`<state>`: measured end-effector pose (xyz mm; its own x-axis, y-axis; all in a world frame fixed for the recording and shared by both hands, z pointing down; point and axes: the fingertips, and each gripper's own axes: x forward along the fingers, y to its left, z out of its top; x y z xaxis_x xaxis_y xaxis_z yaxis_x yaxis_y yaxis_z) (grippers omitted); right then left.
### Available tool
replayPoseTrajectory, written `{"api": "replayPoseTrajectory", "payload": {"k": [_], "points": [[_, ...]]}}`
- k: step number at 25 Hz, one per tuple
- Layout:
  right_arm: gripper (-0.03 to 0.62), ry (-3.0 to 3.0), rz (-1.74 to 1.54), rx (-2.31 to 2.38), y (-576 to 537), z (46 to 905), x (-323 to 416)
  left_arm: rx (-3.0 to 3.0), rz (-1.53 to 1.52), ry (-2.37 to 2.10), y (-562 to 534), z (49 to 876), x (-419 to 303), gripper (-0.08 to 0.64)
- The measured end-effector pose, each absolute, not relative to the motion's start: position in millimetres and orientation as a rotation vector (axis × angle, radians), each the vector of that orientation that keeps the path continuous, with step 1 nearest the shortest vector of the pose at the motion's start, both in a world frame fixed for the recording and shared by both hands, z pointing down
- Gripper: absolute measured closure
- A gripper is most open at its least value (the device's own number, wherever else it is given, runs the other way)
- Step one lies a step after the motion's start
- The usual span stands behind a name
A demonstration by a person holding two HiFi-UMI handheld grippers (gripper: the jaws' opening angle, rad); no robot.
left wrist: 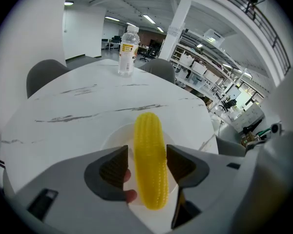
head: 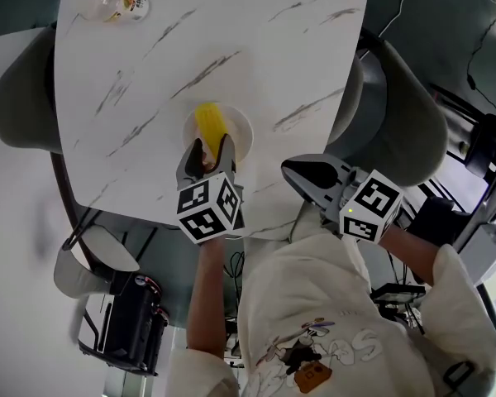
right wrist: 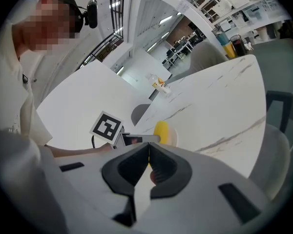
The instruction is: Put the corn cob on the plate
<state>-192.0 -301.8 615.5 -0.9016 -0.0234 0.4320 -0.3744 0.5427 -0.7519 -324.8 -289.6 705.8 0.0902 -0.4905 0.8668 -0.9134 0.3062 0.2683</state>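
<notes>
The yellow corn cob (head: 208, 124) lies lengthwise on the small white plate (head: 244, 135) near the table's front edge. My left gripper (head: 208, 154) straddles the cob's near end. In the left gripper view the cob (left wrist: 150, 160) runs between the jaws over the plate (left wrist: 115, 135). It touches the right pad and a narrow gap shows at the left pad, so this gripper (left wrist: 147, 167) is open. My right gripper (head: 293, 172) hangs off the table's front right, shut and empty (right wrist: 149, 167). Its view shows the cob (right wrist: 160, 129) on the plate (right wrist: 173, 136) beyond.
A plastic bottle (head: 116, 5) lies at the far left corner of the white marble table (head: 273, 56). Grey chairs stand at the left (head: 21, 89) and right (head: 405, 114) sides. Cables and equipment sit on the floor to the right.
</notes>
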Motion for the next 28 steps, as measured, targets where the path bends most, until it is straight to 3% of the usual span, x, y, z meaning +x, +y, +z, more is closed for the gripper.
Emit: {"api": "replayPoseTrajectory", "payload": {"k": [19, 21, 28], "points": [[0.586, -2.521, 1.191, 0.406, -271.5, 570.1, -187.3, 1.484, 0.457, -1.593, -236.4, 602.0, -299.2, 0.321], [0.586, -2.538, 1.16, 0.403, -264.8, 562.3, -189.0, 1.498, 0.459, -1.597, -221.3, 590.7, -294.5, 0.375], [0.586, -2.588, 1.071, 0.4, -235.8, 529.7, -190.7, 1.475, 0.381, -1.653, -163.4, 553.5, -287.0, 0.459]]}}
